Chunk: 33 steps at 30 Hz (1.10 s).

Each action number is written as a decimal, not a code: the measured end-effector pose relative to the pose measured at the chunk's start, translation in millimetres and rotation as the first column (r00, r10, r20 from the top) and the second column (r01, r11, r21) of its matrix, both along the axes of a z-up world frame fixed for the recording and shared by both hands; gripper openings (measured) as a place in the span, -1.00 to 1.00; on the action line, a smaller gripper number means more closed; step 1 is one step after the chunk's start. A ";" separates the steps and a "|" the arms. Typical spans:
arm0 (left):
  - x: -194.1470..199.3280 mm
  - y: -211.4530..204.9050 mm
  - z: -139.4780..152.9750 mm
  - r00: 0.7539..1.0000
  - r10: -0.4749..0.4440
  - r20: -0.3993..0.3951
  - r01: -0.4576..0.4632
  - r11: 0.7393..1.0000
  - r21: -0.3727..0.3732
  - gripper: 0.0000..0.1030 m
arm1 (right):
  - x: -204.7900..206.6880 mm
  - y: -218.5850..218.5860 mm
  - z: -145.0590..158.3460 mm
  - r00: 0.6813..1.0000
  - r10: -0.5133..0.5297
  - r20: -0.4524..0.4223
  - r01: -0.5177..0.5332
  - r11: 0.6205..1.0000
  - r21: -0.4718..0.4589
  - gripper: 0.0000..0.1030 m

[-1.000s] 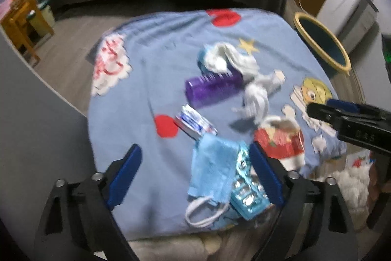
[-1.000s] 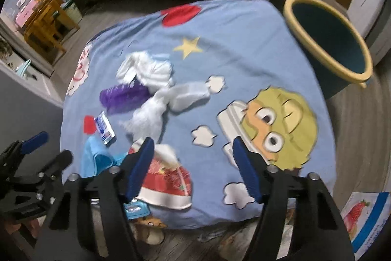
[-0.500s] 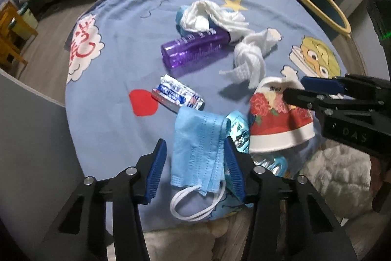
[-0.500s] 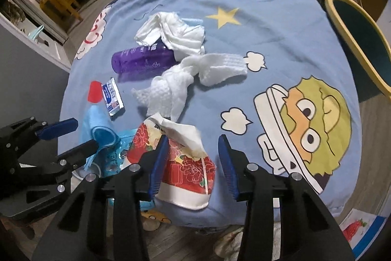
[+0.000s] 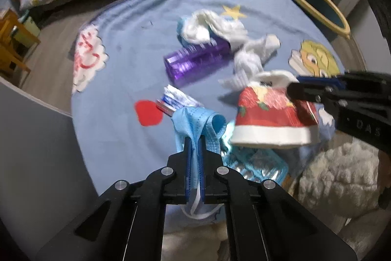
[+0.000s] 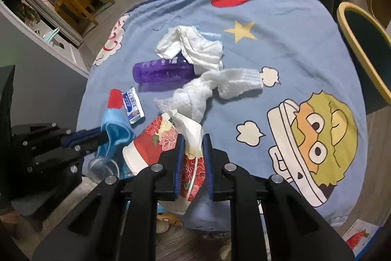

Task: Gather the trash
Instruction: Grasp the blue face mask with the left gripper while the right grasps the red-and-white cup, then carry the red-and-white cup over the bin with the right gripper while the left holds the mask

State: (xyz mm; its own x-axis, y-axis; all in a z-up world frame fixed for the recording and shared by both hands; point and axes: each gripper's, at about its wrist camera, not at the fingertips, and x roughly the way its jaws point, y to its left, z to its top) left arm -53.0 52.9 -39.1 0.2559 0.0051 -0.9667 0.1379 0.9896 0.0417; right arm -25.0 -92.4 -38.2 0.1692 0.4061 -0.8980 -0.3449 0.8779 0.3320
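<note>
Pinching a crumpled blue face mask [image 5: 195,121] at the table's near edge, the left gripper [image 5: 194,146] is clamped tight; the right gripper [image 6: 193,141] is closing on a paper cup [image 6: 156,141] lying sideways, rim leftward.

1. One blue face mask [image 5: 195,124].
2. One red flowered paper cup [image 6: 156,141].
3. One purple bottle [image 6: 163,71].
4. Two crumpled white tissues [image 6: 193,45] [image 6: 215,87].
5. One small wrapper [image 6: 133,104].
6. One blister pack [image 5: 259,166].
7. One yellow-rimmed bin [image 5: 315,6].

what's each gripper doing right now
left gripper: shut on the mask
right gripper: jaws closing on the cup, pads already on it
</note>
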 end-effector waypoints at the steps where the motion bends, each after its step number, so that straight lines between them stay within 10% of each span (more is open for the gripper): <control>1: 0.6 1.1 4.0 1.000 0.005 0.017 -0.005 1.000 -0.001 -0.88 | 0.6 -1.4 4.1 1.000 -0.007 0.008 0.007 1.000 0.006 -0.71; 10: 5.8 -5.1 50.0 0.973 0.003 0.231 -0.005 1.000 0.008 -0.88 | 12.5 -25.4 41.3 0.987 -0.112 0.112 0.112 0.994 0.002 -0.71; 33: 40.4 -56.3 108.0 0.902 -0.049 0.428 0.056 0.998 -0.003 -0.88 | 68.6 -125.2 145.1 0.888 -0.211 0.407 0.225 0.974 0.014 -0.71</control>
